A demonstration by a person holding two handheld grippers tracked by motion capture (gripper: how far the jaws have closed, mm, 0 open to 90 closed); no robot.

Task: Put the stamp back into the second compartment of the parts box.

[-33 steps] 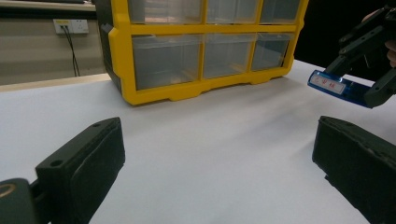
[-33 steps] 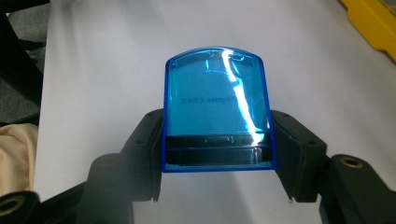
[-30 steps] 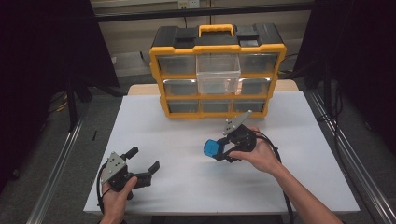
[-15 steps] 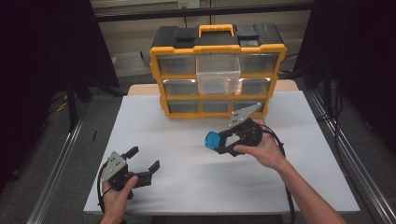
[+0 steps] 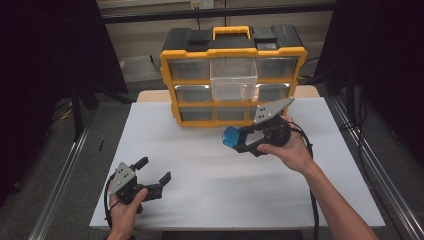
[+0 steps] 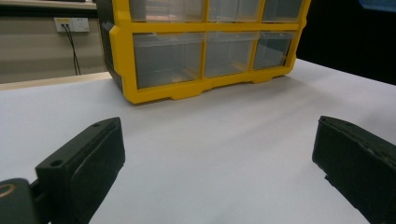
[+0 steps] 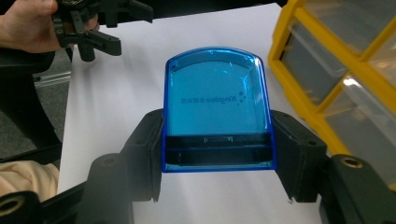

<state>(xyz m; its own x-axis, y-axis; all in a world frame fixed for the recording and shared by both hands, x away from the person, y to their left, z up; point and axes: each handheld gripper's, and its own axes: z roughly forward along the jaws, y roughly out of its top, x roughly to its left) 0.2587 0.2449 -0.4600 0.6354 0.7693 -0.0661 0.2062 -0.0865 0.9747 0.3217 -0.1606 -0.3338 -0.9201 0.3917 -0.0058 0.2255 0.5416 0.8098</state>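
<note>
Clamped between the two black jaws of the right gripper (image 7: 217, 154): a translucent blue case (image 7: 216, 105), flat and rounded at its far end, gripped by its two long sides near the darker square end. Faint mirrored lettering visible through the blue plastic. Held off the white table (image 5: 210, 165), tilted, in front of the bottom row of the yellow drawer cabinet (image 5: 232, 75). In the high view, same right gripper (image 5: 245, 141) in the person's right hand (image 5: 292, 150), grey three-cornered plate on top, cable trailing back along the forearm; blue case (image 5: 232, 137) sticking out toward the left, clear of the cabinet's lower frame.

Left gripper (image 5: 152, 175) jaws spread wide, nothing between them but bare tabletop. Resting low near the front left part of the table, in the left hand (image 5: 125, 210), well apart from the case. From the left gripper view, jaws at either edge, yellow cabinet (image 6: 205, 46) ahead across the white surface.

Behind everything, cabinet standing upright at the table's far edge, yellow handle on top, clear drawers in three rows; the top middle drawer (image 5: 233, 80) pulled out toward the person.
</note>
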